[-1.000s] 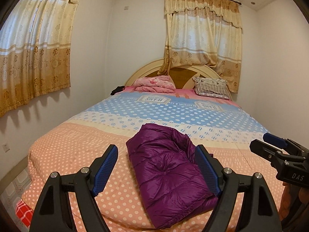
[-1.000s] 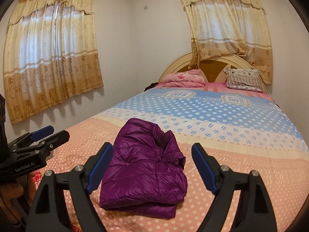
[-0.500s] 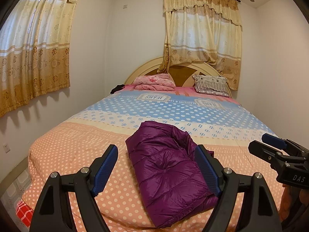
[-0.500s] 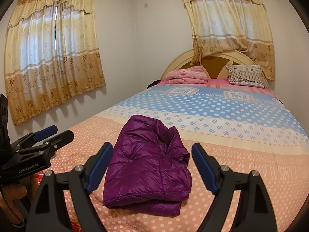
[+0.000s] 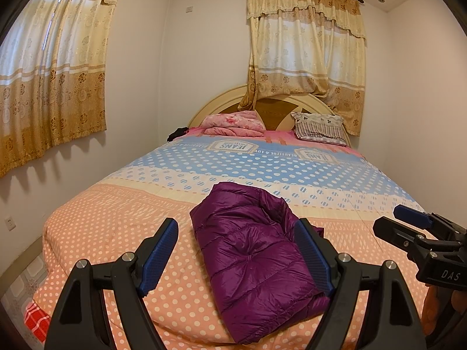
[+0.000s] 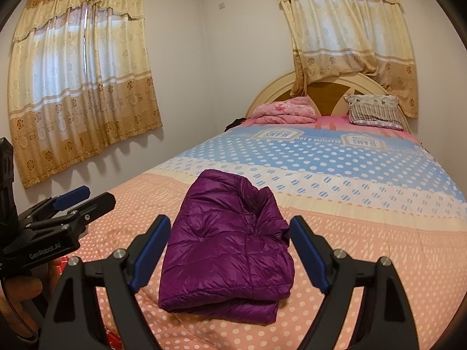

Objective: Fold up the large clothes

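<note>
the purple puffer jacket (image 5: pixel 256 250) is lying folded in a bundle on the near end of the bed (image 5: pixel 116 218). it's looking light, puffy and slick, likely springing open, so pinching a stitched edge seems best. left tool (image 5: pixel 238 253) and right tool (image 6: pixel 230 250) are hovering, jaws apart, gripping nothing.

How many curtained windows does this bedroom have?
2: one curtain on the side wall left of the bed, one curtain above the headboard. More may lie behind the cameras.
</note>
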Action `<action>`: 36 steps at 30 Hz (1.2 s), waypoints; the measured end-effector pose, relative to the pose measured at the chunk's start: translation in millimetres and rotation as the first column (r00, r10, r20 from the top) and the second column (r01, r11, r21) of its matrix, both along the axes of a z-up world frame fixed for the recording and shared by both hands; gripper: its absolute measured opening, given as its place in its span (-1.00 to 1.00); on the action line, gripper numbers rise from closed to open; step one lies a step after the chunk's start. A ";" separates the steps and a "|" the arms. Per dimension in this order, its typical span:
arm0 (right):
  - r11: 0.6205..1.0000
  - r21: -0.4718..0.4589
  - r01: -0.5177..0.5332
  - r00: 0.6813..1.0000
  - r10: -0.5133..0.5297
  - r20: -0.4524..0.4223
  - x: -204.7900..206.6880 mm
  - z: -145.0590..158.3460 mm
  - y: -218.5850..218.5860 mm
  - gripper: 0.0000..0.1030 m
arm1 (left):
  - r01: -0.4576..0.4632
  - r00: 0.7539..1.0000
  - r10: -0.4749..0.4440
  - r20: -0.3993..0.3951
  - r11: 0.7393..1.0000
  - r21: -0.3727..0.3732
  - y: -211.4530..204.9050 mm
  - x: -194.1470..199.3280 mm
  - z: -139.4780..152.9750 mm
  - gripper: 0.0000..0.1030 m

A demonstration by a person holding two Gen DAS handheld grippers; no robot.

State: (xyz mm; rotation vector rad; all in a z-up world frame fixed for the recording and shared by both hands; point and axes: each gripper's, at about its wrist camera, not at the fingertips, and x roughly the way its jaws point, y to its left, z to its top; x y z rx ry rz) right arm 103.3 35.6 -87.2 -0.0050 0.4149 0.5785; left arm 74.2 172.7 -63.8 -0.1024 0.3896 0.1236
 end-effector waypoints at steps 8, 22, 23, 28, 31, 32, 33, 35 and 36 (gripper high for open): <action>1.000 -0.001 -0.001 1.000 0.001 -0.003 -1.0 -0.8 1.9 0.67 | 0.000 1.000 0.000 -0.002 1.000 0.003 -0.9 0.5 -0.6 0.59; 1.000 -0.001 -0.009 1.000 0.009 -0.002 -5.1 -0.6 1.8 0.67 | -0.002 1.000 0.002 -0.004 1.000 0.004 0.6 0.4 -2.4 0.59; 1.000 -0.002 -0.010 1.000 0.010 -0.001 -6.1 -0.4 2.4 0.67 | -0.002 1.000 0.002 -0.005 1.000 0.004 0.7 0.6 -2.3 0.59; 1.000 -0.004 -0.009 1.000 0.009 0.002 -5.7 0.4 2.6 0.67 | -0.002 1.000 0.002 -0.002 1.000 0.008 -0.7 0.1 -1.6 0.59; 1.000 -0.007 -0.010 1.000 0.011 0.010 -7.5 2.6 2.7 0.67 | -0.005 1.000 0.004 0.008 1.000 0.019 -2.1 -1.2 0.3 0.59; 1.000 -0.009 -0.011 1.000 0.011 0.012 -8.1 3.3 2.9 0.67 | -0.006 1.000 0.006 0.009 1.000 0.019 -2.4 -1.3 0.6 0.59; 1.000 -0.010 -0.014 1.000 0.014 0.013 -7.6 4.0 0.8 0.67 | -0.009 1.000 0.008 0.010 1.000 0.018 -2.4 -1.5 0.9 0.59; 1.000 -0.012 -0.016 1.000 0.016 0.017 -8.3 4.8 1.8 0.67 | -0.003 1.000 0.002 0.006 1.000 0.016 -2.6 -1.1 0.8 0.59; 1.000 -0.012 -0.017 1.000 0.017 0.018 -8.5 5.0 2.0 0.67 | 0.002 1.000 -0.002 0.003 1.000 0.016 -2.9 -0.8 0.9 0.59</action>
